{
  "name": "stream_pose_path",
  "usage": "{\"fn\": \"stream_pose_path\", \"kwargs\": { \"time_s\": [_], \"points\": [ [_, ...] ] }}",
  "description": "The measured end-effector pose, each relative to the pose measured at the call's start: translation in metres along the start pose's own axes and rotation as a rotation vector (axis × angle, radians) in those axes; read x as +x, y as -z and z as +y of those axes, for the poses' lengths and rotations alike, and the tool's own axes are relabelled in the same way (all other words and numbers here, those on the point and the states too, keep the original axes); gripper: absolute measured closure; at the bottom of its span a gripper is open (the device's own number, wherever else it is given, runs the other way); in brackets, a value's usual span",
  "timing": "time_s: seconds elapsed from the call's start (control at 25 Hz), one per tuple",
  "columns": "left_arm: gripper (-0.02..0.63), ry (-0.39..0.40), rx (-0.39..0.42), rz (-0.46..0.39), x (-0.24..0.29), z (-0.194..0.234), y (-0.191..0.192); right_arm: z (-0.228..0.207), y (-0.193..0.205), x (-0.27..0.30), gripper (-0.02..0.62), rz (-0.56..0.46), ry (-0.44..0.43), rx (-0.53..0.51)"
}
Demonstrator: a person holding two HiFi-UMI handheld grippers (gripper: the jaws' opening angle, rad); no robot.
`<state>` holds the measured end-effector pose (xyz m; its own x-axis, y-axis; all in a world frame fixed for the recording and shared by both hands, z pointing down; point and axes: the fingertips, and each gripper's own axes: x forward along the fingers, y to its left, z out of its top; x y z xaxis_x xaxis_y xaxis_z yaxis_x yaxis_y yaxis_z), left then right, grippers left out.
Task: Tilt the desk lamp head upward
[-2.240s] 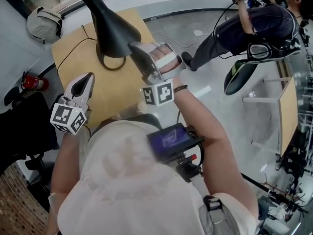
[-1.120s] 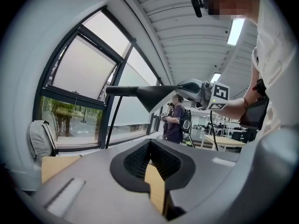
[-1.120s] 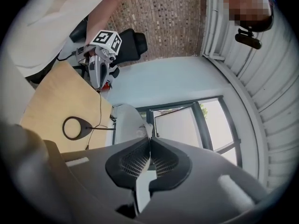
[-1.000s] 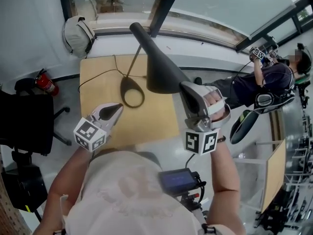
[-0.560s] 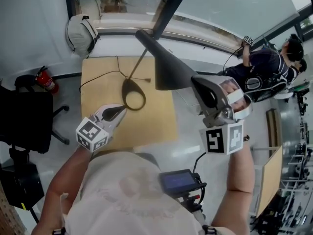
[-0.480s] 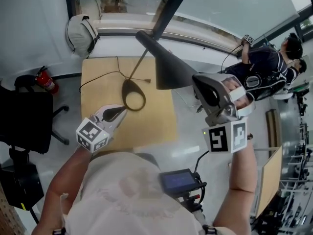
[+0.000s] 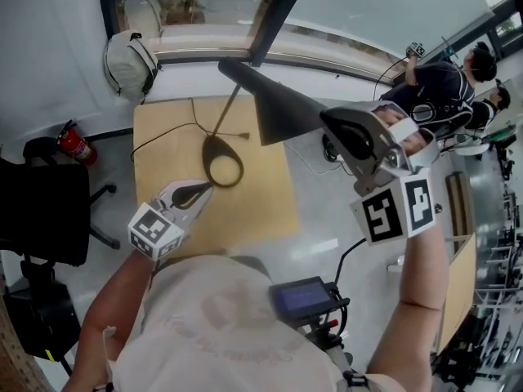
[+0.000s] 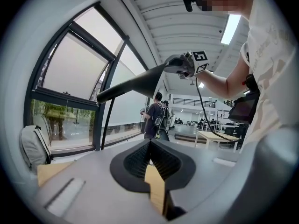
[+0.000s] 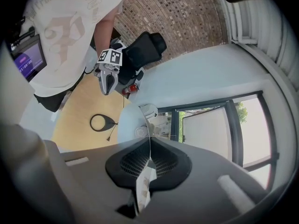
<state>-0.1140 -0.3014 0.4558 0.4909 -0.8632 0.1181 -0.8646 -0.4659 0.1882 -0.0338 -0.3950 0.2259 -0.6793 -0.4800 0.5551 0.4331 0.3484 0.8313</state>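
The black cone-shaped lamp head hangs over the wooden table, its wide mouth turned to the right. My right gripper is shut on the rim of that mouth. In the right gripper view the thin rim runs between the pads, with the white inside of the lamp head beyond. The lamp's ring base lies flat on the table, its thin stem slanting up. My left gripper hovers near the table's front left, shut and holding nothing; its own view shows the lamp head high above.
A light backpack leans by the window at the back left. A red fire extinguisher and a black chair stand left of the table. Two people are at the far right. A cable trails across the tabletop.
My right gripper has moved up and to the right while holding the rim, and the lamp head's mouth has swung up with it. The left gripper has hardly moved.
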Motion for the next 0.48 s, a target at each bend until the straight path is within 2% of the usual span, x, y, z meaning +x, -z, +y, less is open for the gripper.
{"fn": "stream_pose_path", "kwargs": {
  "time_s": [0.48],
  "points": [
    [0.606,0.014,-0.004,0.021,0.0059,0.0023,0.0098,-0.0116,0.0018,-0.0038,0.577,0.01,-0.104,0.007]
  ]
}}
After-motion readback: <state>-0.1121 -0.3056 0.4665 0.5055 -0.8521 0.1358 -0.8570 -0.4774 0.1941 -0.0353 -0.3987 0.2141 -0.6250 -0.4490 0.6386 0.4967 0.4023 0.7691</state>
